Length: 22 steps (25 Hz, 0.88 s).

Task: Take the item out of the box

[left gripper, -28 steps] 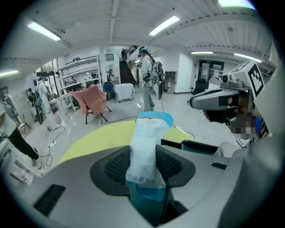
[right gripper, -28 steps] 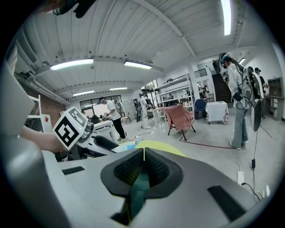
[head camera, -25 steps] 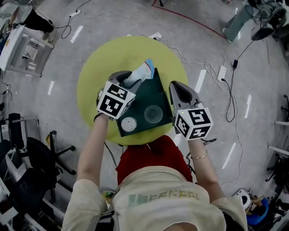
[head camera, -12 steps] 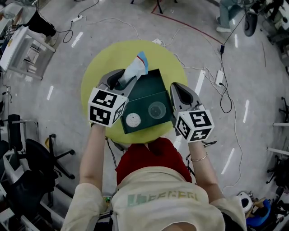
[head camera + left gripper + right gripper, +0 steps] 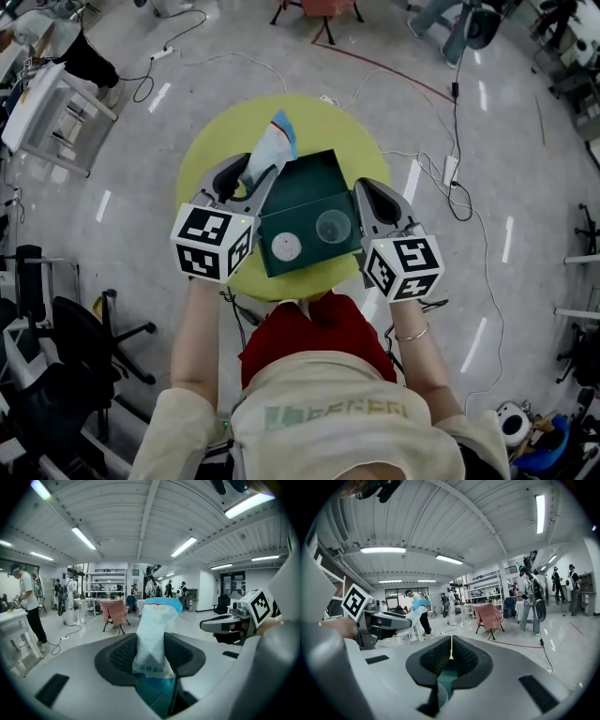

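- Grey workshop floor with loose cables fills the head view, and a round yellow-green tabletop sits at the upper centre of the frame.
- A dark green box lies open on the tabletop. A white disc and a clear disc sit on its near panel.
- The left claw is just left of the box's upper left corner. It is clamped on a white packet with a blue top.
- The packet is out of the box and pokes up and away from the person, over bare tabletop above the box's left corner.
- In the left gripper view the packet stands upright at centre frame. Both ribbed pads of the left claw press its sides, and its blue end sticks out past them.
- The right claw is at the right edge of the box.
- In the right gripper view the right claw is closed to a thin slit, with the box's green wall running up into it.
- People and a chair draped in pink cloth stand far back in that view.
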Motion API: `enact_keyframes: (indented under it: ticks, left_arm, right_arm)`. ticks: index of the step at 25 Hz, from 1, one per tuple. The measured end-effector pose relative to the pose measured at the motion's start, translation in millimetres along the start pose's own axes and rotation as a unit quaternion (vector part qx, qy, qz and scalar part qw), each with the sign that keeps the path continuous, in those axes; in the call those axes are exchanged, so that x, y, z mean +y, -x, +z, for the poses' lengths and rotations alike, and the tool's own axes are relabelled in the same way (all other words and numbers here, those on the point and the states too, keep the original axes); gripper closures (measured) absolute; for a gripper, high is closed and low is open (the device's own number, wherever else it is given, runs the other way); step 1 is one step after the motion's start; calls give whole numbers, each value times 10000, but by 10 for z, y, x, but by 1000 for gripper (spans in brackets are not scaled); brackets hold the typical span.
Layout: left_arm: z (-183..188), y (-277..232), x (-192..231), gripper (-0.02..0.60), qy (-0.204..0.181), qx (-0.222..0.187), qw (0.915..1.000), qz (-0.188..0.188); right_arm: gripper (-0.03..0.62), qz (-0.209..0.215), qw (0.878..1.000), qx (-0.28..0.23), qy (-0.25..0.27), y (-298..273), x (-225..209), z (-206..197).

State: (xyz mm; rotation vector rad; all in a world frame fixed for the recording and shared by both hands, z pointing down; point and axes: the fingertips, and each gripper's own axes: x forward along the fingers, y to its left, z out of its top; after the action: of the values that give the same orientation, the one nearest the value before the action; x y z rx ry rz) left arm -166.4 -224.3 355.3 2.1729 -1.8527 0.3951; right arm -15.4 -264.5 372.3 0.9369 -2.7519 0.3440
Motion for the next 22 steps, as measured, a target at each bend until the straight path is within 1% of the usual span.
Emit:
enact_keyframes:
  ticks: [11, 22]
  left_arm:
    - [9, 409, -50, 390, 219, -348, 9991, 91]
    - [-23, 753, -206, 390, 440, -567, 9973, 160]
  right_arm:
    - [557, -175, 9996, -218, 54, 285, 218, 62]
    - [557, -271, 9990, -346, 91, 576, 418, 50]
